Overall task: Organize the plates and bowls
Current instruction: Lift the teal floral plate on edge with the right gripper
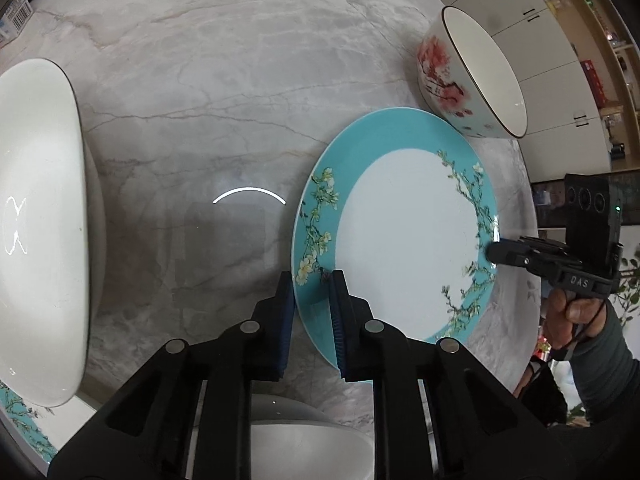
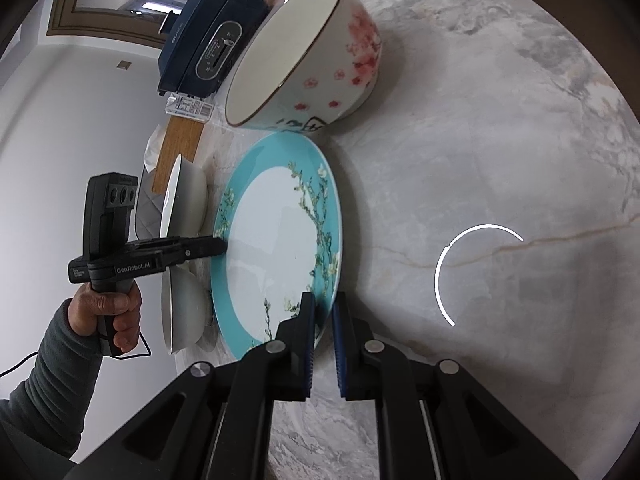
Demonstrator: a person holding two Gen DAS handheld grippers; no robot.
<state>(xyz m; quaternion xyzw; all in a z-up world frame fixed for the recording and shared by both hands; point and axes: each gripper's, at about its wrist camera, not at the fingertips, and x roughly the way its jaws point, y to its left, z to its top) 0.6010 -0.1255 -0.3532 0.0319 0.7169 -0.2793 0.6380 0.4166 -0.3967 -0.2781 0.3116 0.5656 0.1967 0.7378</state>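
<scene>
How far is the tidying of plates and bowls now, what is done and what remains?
Partly done: a white dish already sits on another teal plate at the left. In hand: both tongs, left and right, grip opposite rims of the teal floral plate on the marble table. Left: the pink-flowered bowl stands apart, unstacked.

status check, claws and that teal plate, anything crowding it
Left claw and right claw both clamped on opposite rims of the teal plate. Plate on the marble table. Pink-flowered bowl close by its far edge.
</scene>
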